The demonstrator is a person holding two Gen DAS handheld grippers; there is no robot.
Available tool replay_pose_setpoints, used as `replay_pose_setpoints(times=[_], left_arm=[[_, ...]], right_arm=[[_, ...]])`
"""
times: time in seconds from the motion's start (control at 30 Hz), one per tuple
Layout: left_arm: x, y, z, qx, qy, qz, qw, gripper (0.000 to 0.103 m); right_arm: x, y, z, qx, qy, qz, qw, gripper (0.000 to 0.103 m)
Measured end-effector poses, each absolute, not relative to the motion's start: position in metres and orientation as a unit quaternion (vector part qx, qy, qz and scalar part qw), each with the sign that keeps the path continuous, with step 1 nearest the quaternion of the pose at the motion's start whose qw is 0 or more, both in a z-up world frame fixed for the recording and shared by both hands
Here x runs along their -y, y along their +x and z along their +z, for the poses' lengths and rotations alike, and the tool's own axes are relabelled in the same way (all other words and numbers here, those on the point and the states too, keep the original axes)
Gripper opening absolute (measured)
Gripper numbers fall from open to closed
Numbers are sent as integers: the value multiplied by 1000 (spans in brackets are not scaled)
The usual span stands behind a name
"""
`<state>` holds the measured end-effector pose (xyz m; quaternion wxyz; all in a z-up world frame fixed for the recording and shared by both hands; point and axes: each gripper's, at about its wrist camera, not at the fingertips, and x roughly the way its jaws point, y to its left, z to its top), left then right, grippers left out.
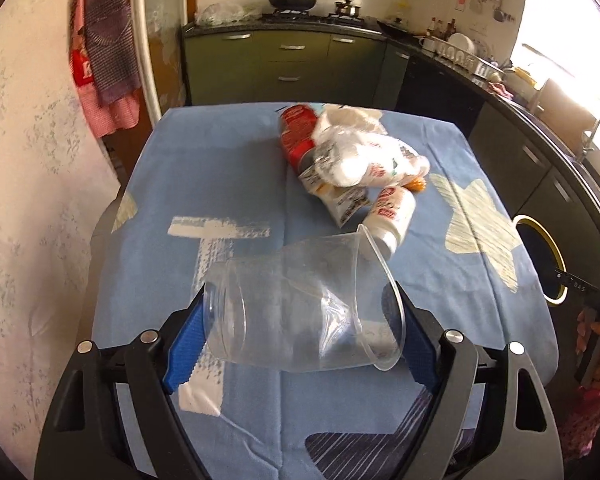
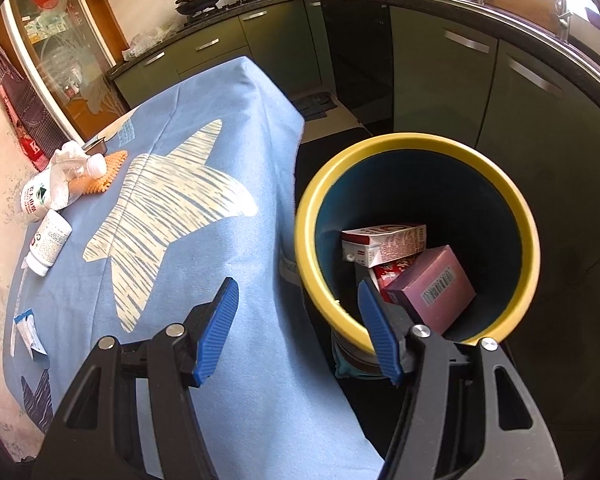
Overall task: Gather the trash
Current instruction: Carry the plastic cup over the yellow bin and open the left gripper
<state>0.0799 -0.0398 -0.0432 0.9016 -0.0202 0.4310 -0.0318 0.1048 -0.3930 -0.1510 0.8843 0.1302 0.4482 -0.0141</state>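
Left wrist view: clear plastic cup (image 1: 300,304) is held sideways between the blue pads (image 1: 182,354) of the left gripper (image 1: 296,316), jaws closed onto it, base toward the left pad, rim toward the right one. Cup wall looks dented on the rim side. It is carried above the near half of the blue star-print tablecloth (image 1: 228,168).

Further out on the cloth, toward the far right corner, a trash pile is seen: white pill bottle (image 1: 392,214) lying on its side just beyond the cup rim, crumpled white plastic bag (image 1: 360,152) on top of a printed carton (image 1: 348,202), red can (image 1: 296,132) at the back, a bit of orange mesh (image 1: 418,185) at the pile's right edge. All touching or overlapping.

Bin rim (image 1: 550,248) is visible off the cloth's right edge.

Right wrist view: right gripper (image 2: 298,330) is open wide, nothing between the pads, positioned over the gap between the cloth's right edge and the yellow-rimmed bin (image 2: 416,140). Right pad overlaps the bin's near rim in view; contact cannot be told. Inside the bin: white-and-red carton (image 2: 384,242) and pink box (image 2: 430,288) with a barcode, leaning on each other, something red between them.

Small torn wrapper (image 2: 28,330) lies near the cloth's near left edge.
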Motion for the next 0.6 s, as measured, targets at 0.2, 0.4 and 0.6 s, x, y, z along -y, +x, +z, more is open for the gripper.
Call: replay_pose_setpoints(times=[0.2,0.4,0.6], left_arm=[[125,106,-17,-403,27,-149,902,82],[240,133,-8,-389,84,-262,879,82],[359,157,-21,-408,120,-358,831,82]], right_arm=[[423,79,-147,-432,144,-65,888,59],[468,42,-153,-423,175,-113,882,59],[505,18,-168,-422,210,-143,870,60]])
